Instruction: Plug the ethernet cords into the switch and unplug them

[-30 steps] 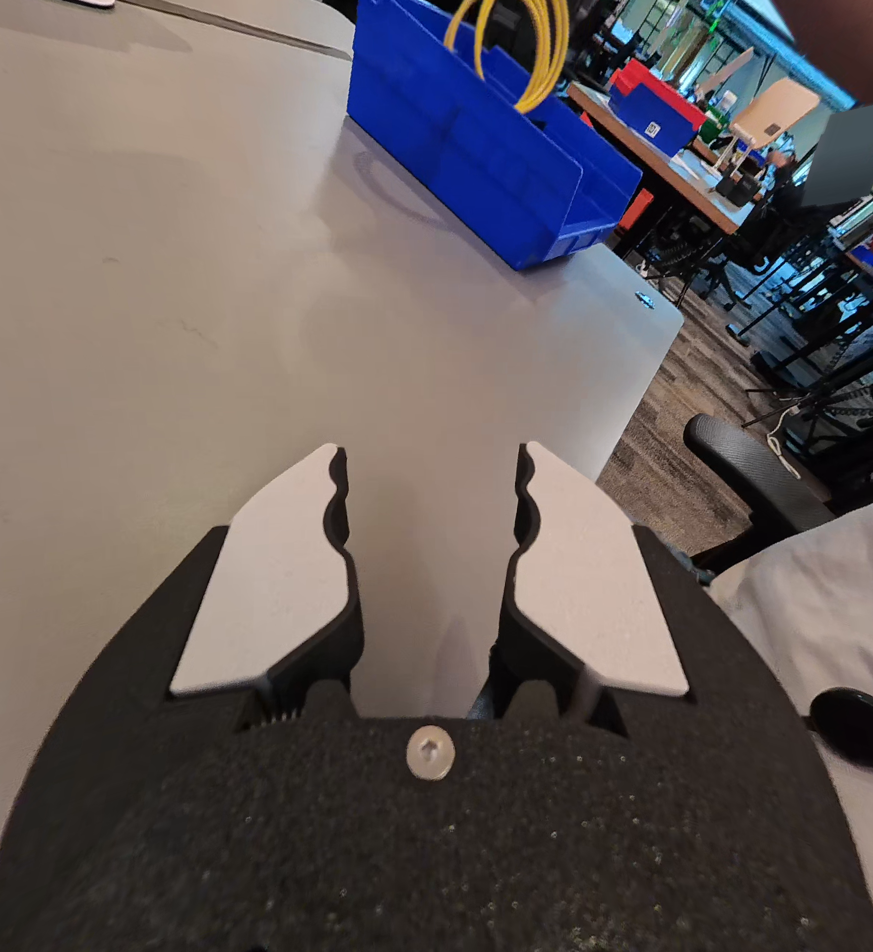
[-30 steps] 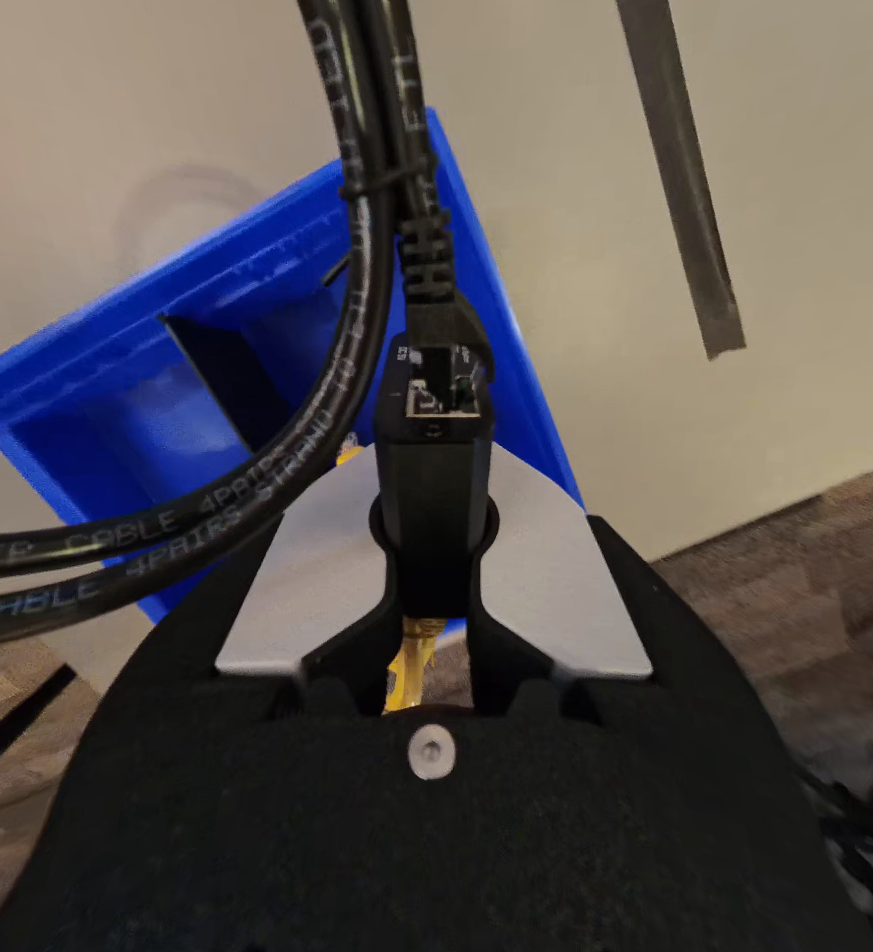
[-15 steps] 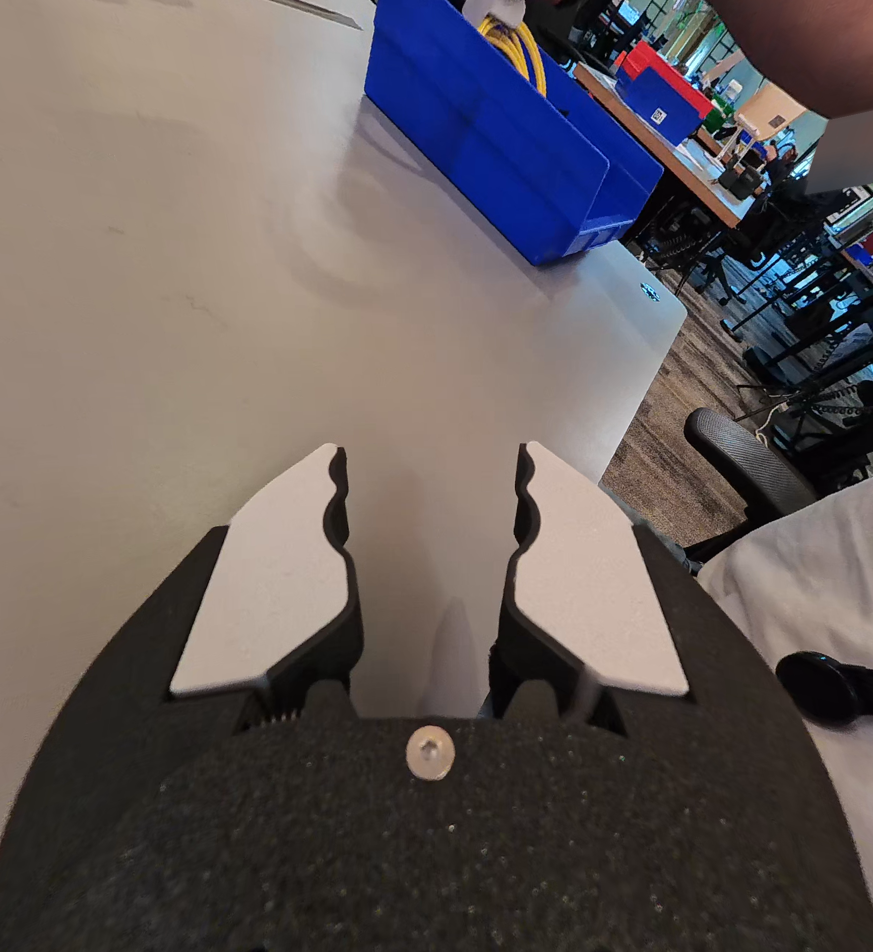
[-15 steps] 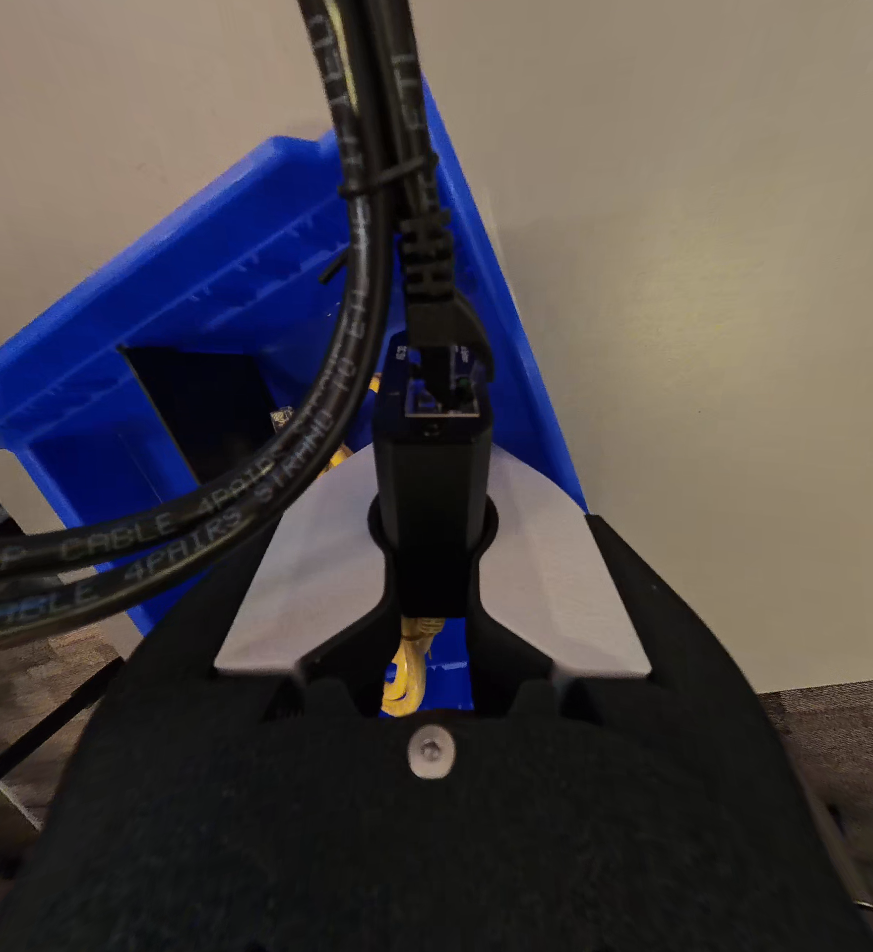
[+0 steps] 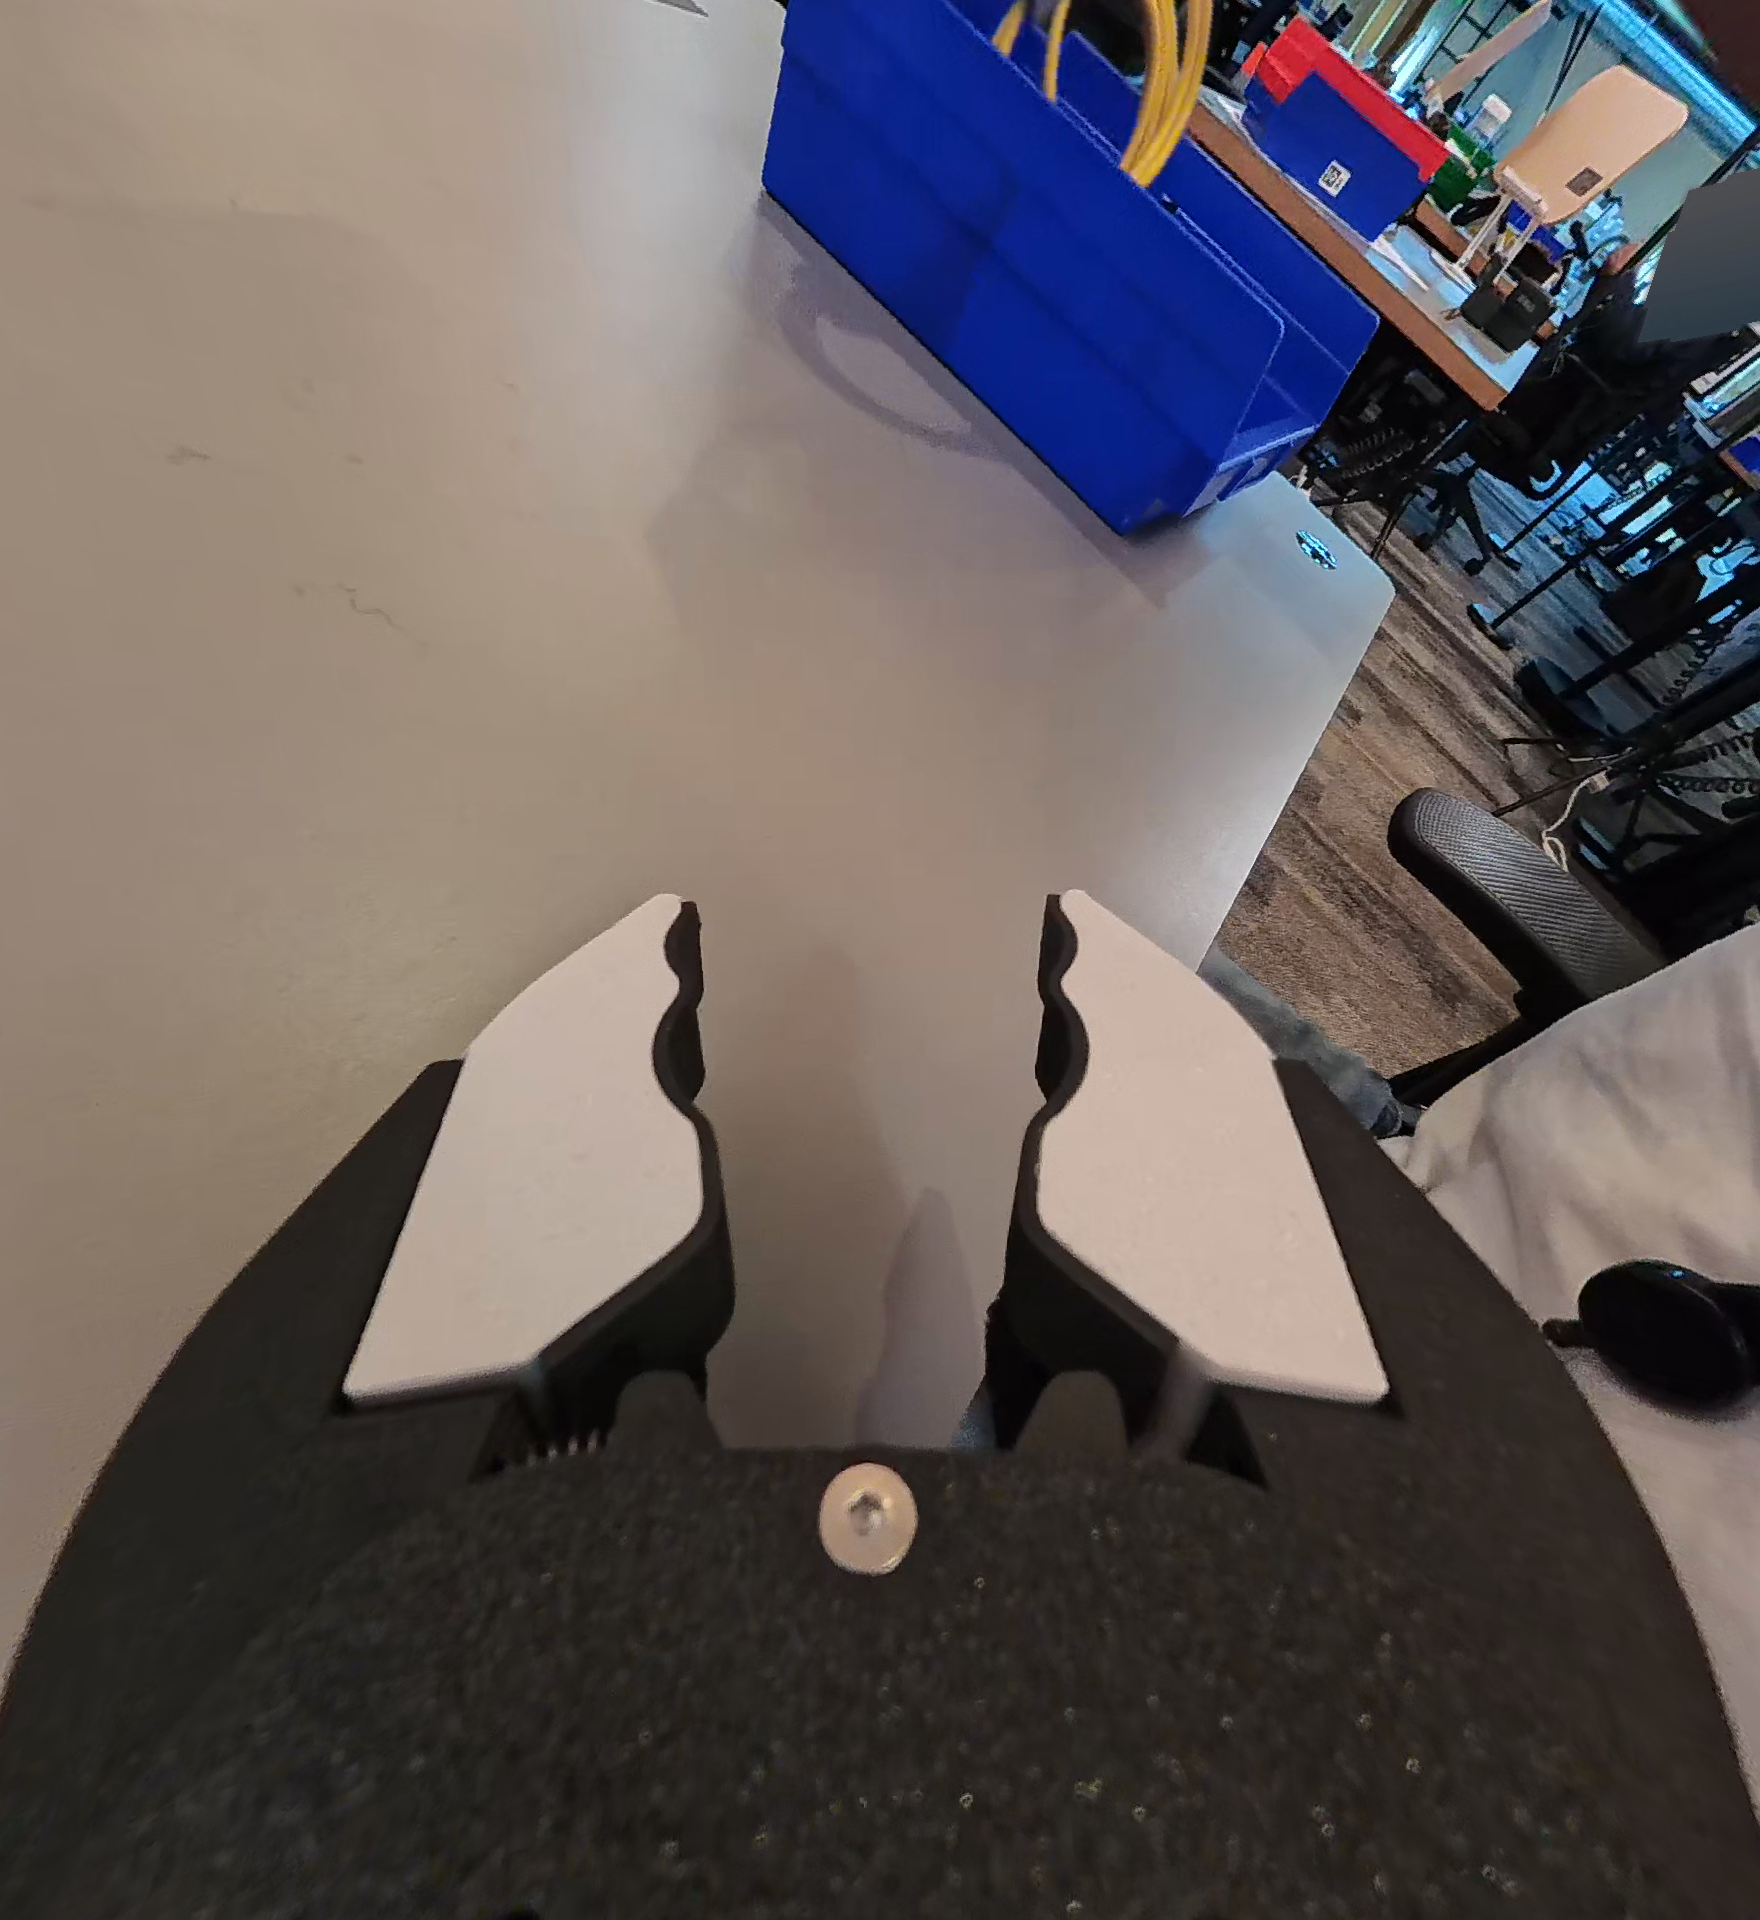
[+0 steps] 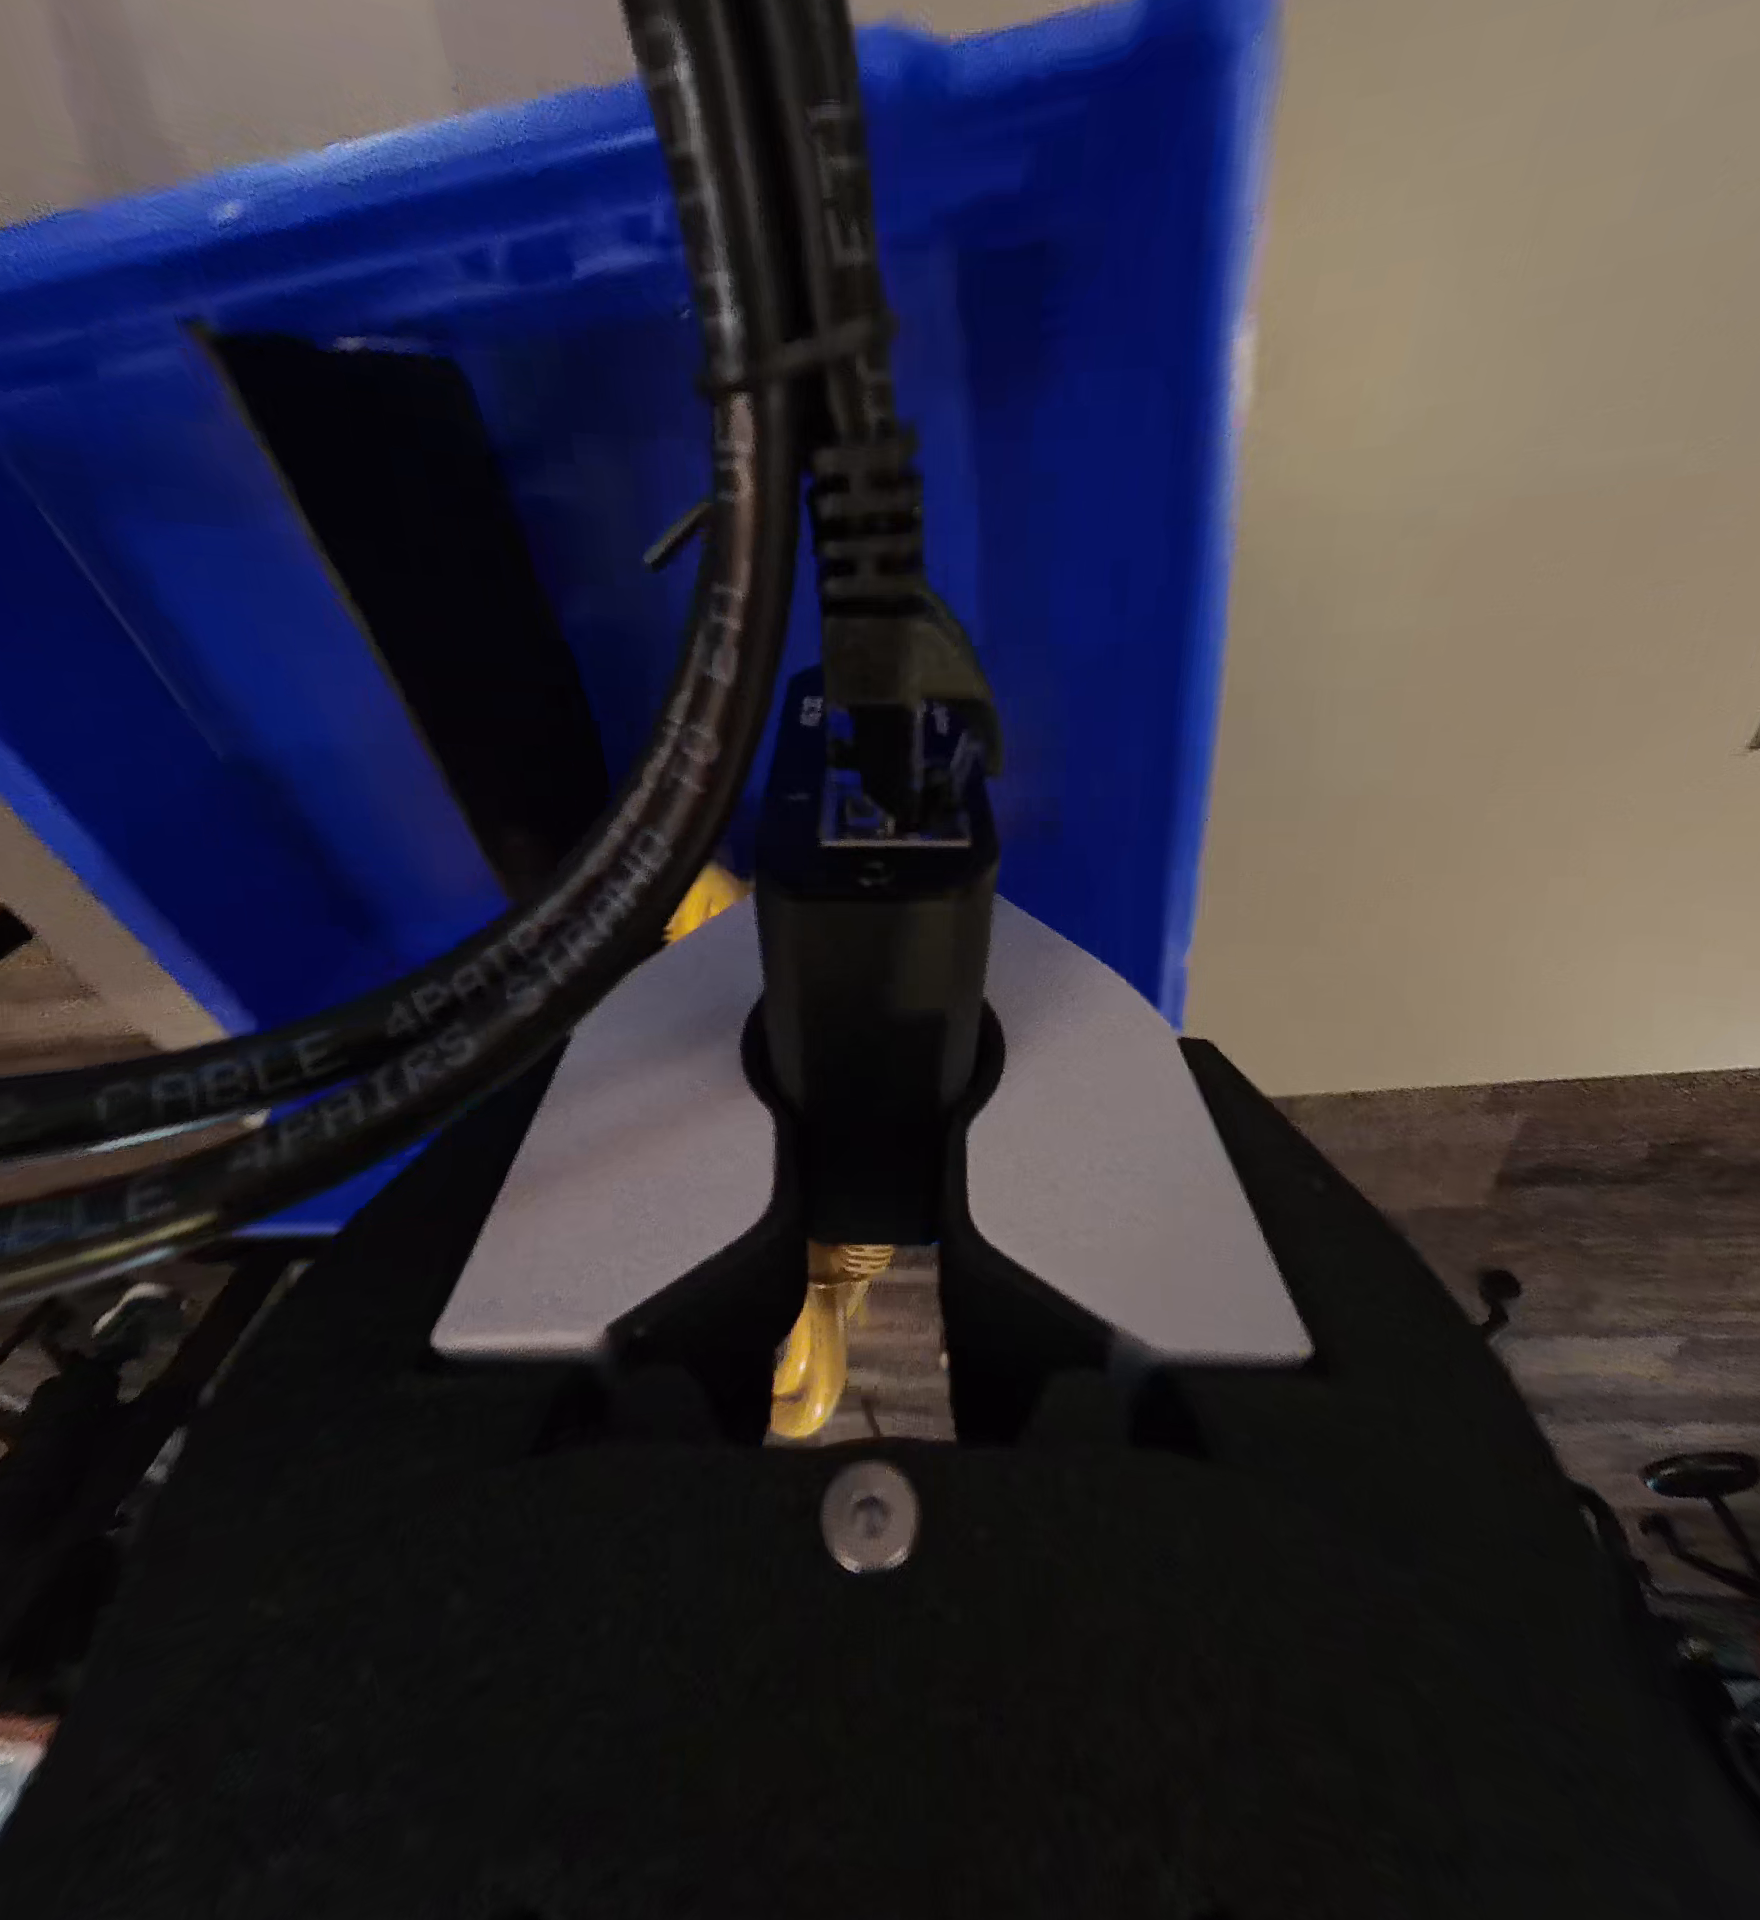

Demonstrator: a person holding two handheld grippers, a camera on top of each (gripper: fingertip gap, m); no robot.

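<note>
The switch (image 6: 874, 966), a small black box, is clamped upright between the 2 fingers (image 6: 1115, 1174) of the right gripper (image 6: 874, 1049), whose pads press on both of its sides. A black cord (image 6: 860, 540) is plugged into the port on the switch's far end, and its length loops away to the left in 2 strands held together by a thin tie. A yellow cord (image 6: 824, 1351) comes out of the switch's near end and hangs down between the fingers toward the gripper body. Behind the switch sits a blue bin (image 6: 284, 623) with a dark divider inside, resting on a pale grey table (image 6: 1530, 520); the view is somewhat blurred, and dark wood-look floor shows past the table edge at lower right. In the left wrist view, the left gripper (image 5: 871, 914) hovers low above the same pale table (image 5: 336, 520) with its 2 fingers spread well apart and only bare tabletop showing between them. The blue bin (image 5: 1011, 260) stands farther off near the table's far right corner, with loops of yellow cord (image 5: 1162, 94) rising out of it. Beyond the table are other desks, a black chair (image 5: 1499, 904) and a red and blue box (image 5: 1343, 114). White cloth (image 5: 1634, 1143) fills the right edge.
</note>
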